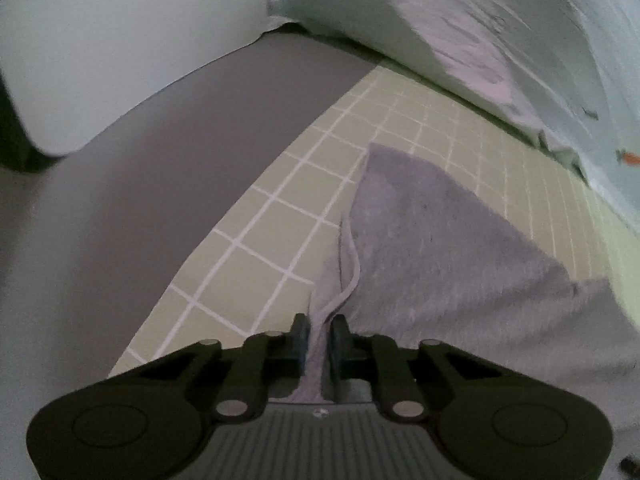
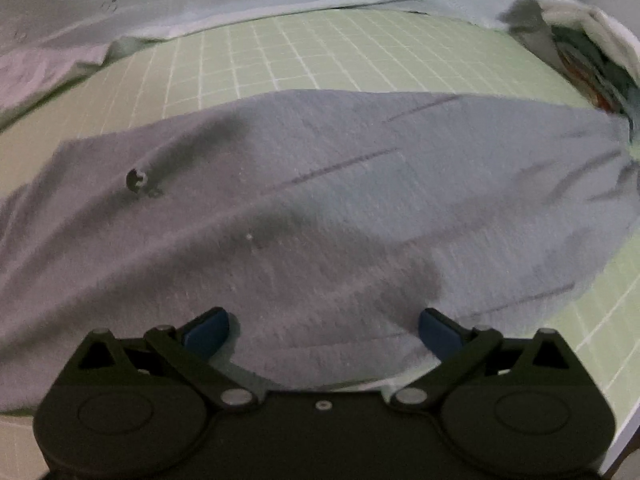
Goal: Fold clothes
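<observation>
Two grippers work a grey garment (image 2: 320,208) lying crosswise on the green grid mat (image 2: 280,52). Left gripper (image 1: 320,332) pinches its hemmed edge; right gripper (image 2: 322,328) hangs wide above the cloth. Bare mat lies beyond.

The left claw (image 1: 320,336) points steeply down, its jaws nearly together, pinching a fold of grey cloth (image 1: 440,248). The right claw (image 2: 322,330) also tilts steeply down, jaws spread wide above the cloth, gripping nothing.
</observation>
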`<move>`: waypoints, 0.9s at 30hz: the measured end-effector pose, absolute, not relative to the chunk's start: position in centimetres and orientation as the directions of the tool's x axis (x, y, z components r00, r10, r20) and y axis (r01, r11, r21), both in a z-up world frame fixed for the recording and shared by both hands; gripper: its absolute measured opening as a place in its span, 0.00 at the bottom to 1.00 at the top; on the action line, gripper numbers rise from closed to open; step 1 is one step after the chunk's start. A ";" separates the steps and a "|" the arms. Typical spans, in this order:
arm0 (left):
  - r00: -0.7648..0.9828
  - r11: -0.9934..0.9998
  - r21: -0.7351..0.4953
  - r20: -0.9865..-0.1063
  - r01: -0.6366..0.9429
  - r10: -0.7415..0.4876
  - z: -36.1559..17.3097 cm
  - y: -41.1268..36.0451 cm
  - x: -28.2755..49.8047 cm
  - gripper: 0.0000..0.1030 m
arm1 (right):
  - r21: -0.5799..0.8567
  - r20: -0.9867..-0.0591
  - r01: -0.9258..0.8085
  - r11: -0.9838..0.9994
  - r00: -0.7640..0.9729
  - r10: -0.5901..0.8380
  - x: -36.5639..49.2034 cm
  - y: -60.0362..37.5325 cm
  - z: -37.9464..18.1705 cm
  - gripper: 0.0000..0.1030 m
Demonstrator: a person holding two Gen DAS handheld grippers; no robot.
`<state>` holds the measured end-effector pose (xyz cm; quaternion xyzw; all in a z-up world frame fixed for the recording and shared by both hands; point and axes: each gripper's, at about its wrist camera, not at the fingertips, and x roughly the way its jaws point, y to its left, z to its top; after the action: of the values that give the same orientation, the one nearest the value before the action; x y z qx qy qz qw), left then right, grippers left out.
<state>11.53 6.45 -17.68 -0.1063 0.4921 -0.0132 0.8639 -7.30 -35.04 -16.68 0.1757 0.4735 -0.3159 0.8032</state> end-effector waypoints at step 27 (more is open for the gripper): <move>0.334 0.790 -0.340 -0.769 0.510 -0.546 -13.1 -14.5 7.7 0.65 | 0.080 -0.871 0.702 0.708 0.395 -0.292 -9.7 -36.0 -16.6 1.00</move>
<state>7.68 -14.49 -13.08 -0.0186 0.4781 -0.3233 0.8164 -9.68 -35.98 -16.63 0.2247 0.4552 -0.3090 0.8043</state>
